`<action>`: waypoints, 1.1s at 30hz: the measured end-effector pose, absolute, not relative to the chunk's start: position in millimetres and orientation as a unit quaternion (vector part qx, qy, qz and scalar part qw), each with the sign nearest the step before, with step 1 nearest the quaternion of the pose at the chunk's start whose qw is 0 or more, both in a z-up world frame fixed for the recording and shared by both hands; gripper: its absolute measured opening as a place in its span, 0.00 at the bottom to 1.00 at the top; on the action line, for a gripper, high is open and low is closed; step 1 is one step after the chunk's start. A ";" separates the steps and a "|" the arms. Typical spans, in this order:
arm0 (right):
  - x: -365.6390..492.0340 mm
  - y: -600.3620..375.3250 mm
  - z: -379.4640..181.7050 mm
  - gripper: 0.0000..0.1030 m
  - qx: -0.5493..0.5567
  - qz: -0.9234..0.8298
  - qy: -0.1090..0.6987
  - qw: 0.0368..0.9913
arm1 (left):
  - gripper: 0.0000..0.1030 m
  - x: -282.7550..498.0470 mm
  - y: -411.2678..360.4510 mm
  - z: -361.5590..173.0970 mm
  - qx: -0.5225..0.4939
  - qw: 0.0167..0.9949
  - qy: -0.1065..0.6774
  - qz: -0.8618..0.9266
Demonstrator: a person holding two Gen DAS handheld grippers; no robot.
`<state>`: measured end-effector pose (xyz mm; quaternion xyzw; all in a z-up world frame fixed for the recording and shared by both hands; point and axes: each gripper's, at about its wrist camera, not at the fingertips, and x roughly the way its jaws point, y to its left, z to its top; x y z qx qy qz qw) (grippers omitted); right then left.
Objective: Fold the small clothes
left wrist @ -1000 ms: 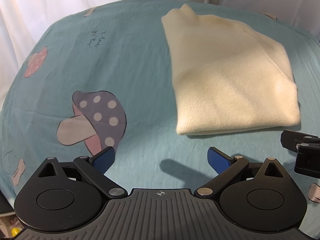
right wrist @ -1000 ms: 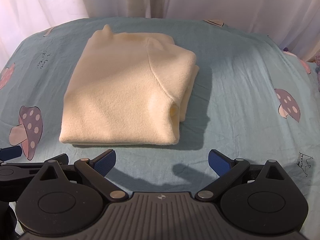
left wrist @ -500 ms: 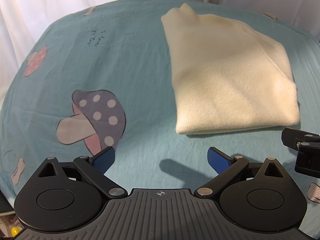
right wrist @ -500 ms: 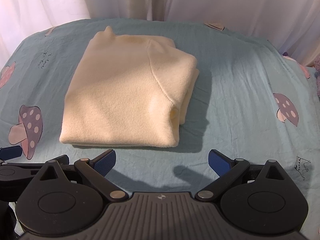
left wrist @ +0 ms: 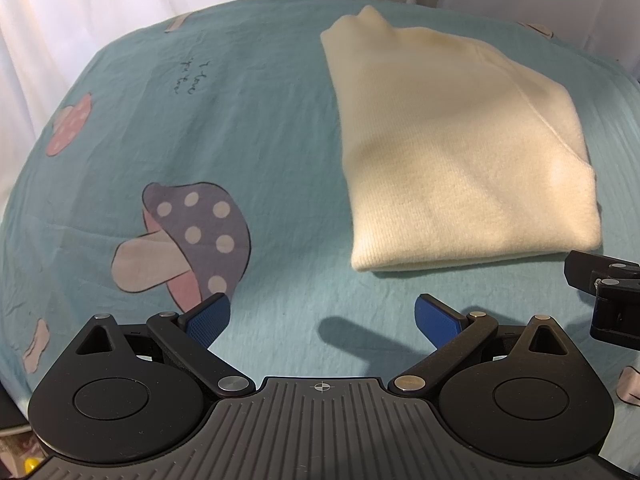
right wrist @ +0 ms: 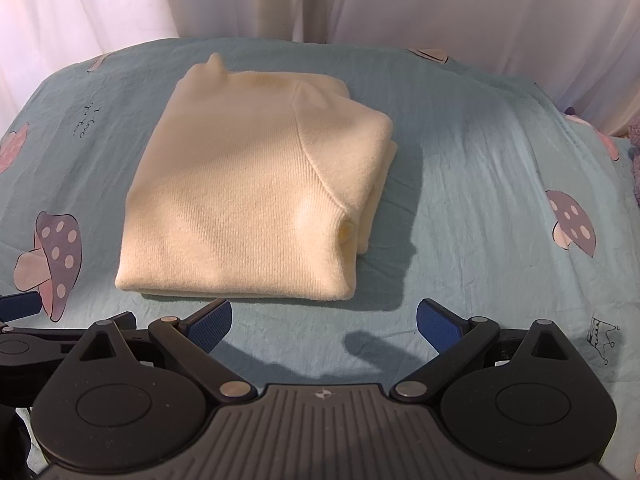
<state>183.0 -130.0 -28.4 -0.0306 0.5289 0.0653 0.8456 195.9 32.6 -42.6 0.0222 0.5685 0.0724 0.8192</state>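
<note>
A cream knitted sweater (left wrist: pixel 460 152) (right wrist: pixel 256 200) lies folded into a compact rectangle on the teal mushroom-print sheet (left wrist: pixel 240 120) (right wrist: pixel 480 208). My left gripper (left wrist: pixel 323 320) is open with nothing between its blue pads, hovering over the sheet in front of and left of the sweater's near edge. My right gripper (right wrist: pixel 324 326) is also open and empty, just in front of the sweater's near edge. The right gripper's body shows at the right edge of the left wrist view, and a blue pad of the left gripper (right wrist: pixel 20 307) shows at the left edge of the right wrist view.
White curtains (right wrist: pixel 320 0) hang behind the bed. The sheet (left wrist: pixel 120 140) carries printed mushrooms and small writing. The bed's surface drops away at the left and right sides. Bare sheet lies left and right of the sweater.
The right wrist view has drawn back and risen a little, so the sweater sits slightly lower and more curtain shows. The left gripper has barely moved. Both stay open.
</note>
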 end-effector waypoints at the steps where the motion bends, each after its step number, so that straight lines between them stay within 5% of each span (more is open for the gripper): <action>1: 183.1 -129.9 -28.1 0.96 -0.031 0.065 0.528 0.846 | 0.99 196.1 32.0 -42.4 0.022 0.819 0.568 0.073; 33: 185.9 -136.1 -29.1 0.96 -0.032 0.067 0.521 0.850 | 0.98 189.9 24.4 -37.6 0.043 0.835 0.544 0.073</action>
